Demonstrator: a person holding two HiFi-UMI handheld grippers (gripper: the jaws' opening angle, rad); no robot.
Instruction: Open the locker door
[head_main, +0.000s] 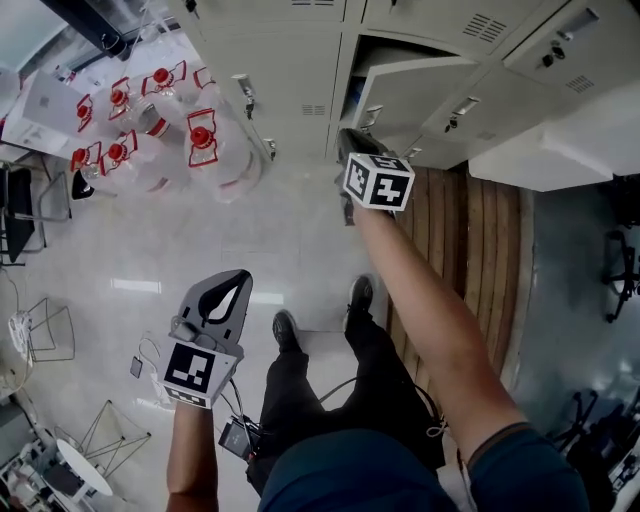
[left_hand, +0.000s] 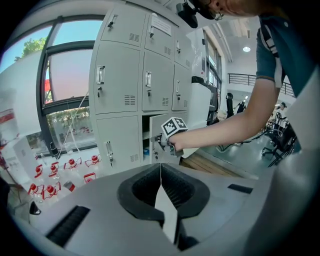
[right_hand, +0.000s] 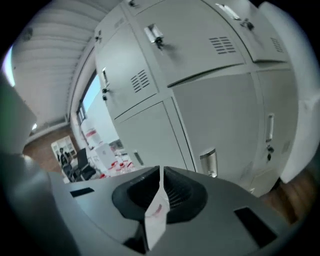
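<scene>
A bank of grey lockers (head_main: 290, 60) stands along the top of the head view. One low locker door (head_main: 425, 95) hangs ajar, with a dark gap (head_main: 350, 90) at its left. My right gripper (head_main: 349, 143) is shut and sits just below that door's handle (head_main: 371, 117); its marker cube (head_main: 378, 181) faces up. In the right gripper view the shut tips (right_hand: 160, 171) hold nothing, and a metal handle (right_hand: 209, 162) lies just to their right. My left gripper (head_main: 226, 298) hangs shut over the floor, away from the lockers. The left gripper view shows the ajar door (left_hand: 156, 134) and the shut tips (left_hand: 160, 166).
Several large water bottles with red caps (head_main: 150, 115) stand on the floor left of the lockers. A wooden platform (head_main: 470, 250) runs along the right. A white counter (head_main: 560, 150) juts out at upper right. The person's shoes (head_main: 286, 330) stand between the grippers.
</scene>
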